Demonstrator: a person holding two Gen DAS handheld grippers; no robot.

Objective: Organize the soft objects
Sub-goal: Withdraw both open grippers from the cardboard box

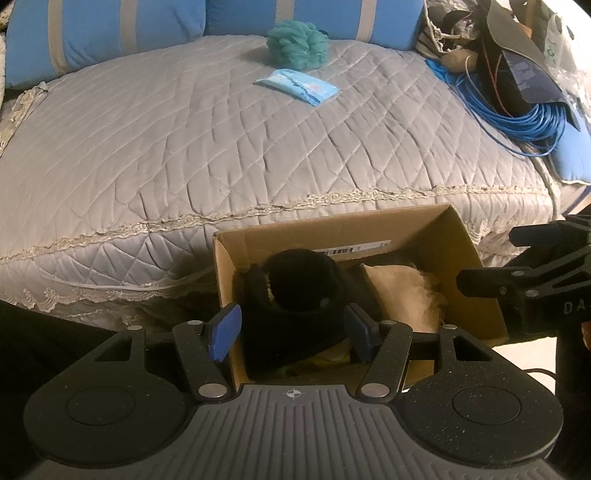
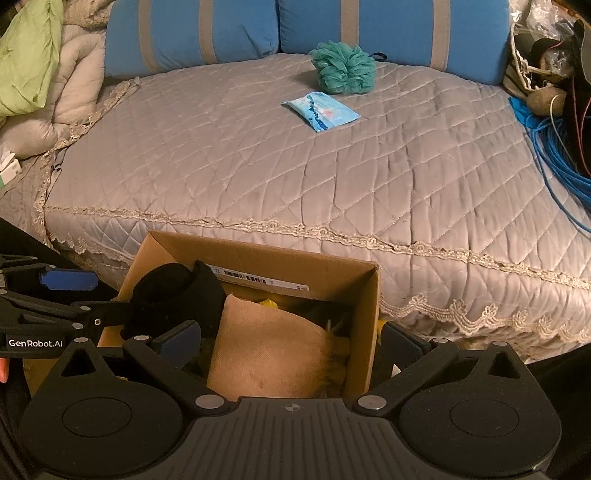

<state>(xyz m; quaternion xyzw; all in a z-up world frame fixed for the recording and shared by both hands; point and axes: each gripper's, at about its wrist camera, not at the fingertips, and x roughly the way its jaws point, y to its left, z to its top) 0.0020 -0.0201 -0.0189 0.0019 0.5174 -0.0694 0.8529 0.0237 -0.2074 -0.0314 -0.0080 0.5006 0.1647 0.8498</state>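
Note:
A cardboard box (image 1: 369, 225) (image 2: 325, 269) stands against the front of the bed. In it lie a black fuzzy item (image 1: 299, 291) (image 2: 173, 295) and a tan cloth (image 1: 402, 291) (image 2: 273, 347). My left gripper (image 1: 291, 332) is open over the box, its blue pads either side of the black item, not closed on it. My right gripper (image 2: 291, 343) is open over the tan cloth, its right finger outside the box wall. A teal bath pouf (image 1: 297, 44) (image 2: 343, 66) and a light blue tissue pack (image 1: 297, 86) (image 2: 321, 110) lie at the back of the bed.
The grey quilted bedspread (image 1: 184, 147) (image 2: 258, 166) has blue striped pillows (image 1: 110, 33) (image 2: 192, 33) behind. A coil of blue cable (image 1: 517, 122) (image 2: 554, 162) and clutter sit at the right. A green pillow (image 2: 26, 55) lies at the left.

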